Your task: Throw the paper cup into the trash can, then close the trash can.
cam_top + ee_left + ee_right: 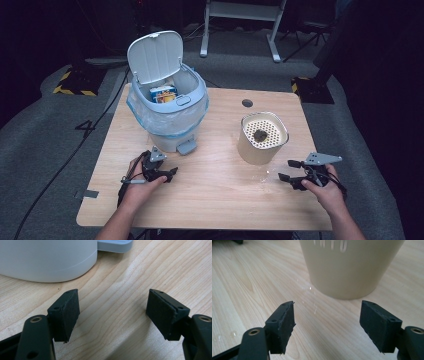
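Note:
A grey-blue pedal bin [167,112] with a plastic liner stands at the table's back left, its lid [154,55] raised and a blue and yellow packet [163,94] inside. A beige container [261,137] with a perforated top carries a dark lump [260,135]. My left gripper [167,175] rests low on the wood in front of the bin [47,260], open, nothing between its pads [67,312]. My right gripper [289,170] sits just right of the beige container [349,267], open and empty, with bare wood between its pads [287,322].
Small water drops [308,290] lie on the wooden table [215,190] beside the beige container. The bin's foot pedal [186,147] sticks out toward me. A cable hole [247,103] sits near the table's far edge. Dark floor and a desk frame lie beyond.

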`<state>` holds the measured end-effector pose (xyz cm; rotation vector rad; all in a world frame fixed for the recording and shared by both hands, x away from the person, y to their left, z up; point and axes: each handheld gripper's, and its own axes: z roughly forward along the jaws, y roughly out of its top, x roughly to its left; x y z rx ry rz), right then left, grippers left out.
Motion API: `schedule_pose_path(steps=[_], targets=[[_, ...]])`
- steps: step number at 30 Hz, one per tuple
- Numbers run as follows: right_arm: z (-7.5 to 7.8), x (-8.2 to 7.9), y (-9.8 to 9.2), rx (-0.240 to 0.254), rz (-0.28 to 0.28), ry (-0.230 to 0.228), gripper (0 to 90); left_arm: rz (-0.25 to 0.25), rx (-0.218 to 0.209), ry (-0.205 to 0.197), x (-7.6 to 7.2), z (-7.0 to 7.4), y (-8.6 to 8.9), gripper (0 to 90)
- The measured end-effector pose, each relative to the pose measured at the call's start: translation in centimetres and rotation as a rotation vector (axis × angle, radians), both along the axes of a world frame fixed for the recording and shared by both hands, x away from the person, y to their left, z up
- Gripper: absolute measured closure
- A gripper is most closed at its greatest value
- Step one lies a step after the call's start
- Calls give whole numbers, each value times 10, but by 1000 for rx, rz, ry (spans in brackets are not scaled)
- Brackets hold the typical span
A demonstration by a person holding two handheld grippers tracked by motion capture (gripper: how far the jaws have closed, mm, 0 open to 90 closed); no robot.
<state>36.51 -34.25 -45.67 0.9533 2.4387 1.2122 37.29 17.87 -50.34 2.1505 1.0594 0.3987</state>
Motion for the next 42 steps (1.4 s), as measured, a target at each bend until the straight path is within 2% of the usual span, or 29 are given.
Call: schedule_pose_path(steps=[3,6,7,12,15,17,23,26,27,32,36,38,42], targets=[[-11,3,2,-23,6,24,277,3,0,-4,0,0,0,273],[-22,5,5,-86,-1,39,276,6,3,-9,-1,0,2,288],[-25,5,6,-92,-3,48,273,9,1,-9,-2,0,3,299],[-35,6,7,-94,0,50,259,5,3,-11,-4,0,6,319],[-40,6,7,-112,-13,55,246,-2,0,-9,-5,0,8,320],[-44,5,8,-116,-21,17,219,-15,0,-12,-6,0,10,319],[-48,4,11,-97,-35,-8,178,-26,6,-15,-9,1,16,347],[-48,4,11,-96,-36,-6,177,-43,-38,-14,-11,4,21,379],[-48,4,11,-97,-37,-4,177,-41,-58,-20,-12,5,24,374],[-48,6,11,-96,-21,-4,172,-24,-61,-46,-16,20,34,394],[-48,5,11,-96,-21,-4,171,-24,-97,-47,-21,35,40,404],[-48,5,11,-98,-22,-4,171,-31,-102,-60,-23,45,43,406],[-48,5,11,-98,-23,-5,172,-30,-152,-91,-25,64,50,411]])
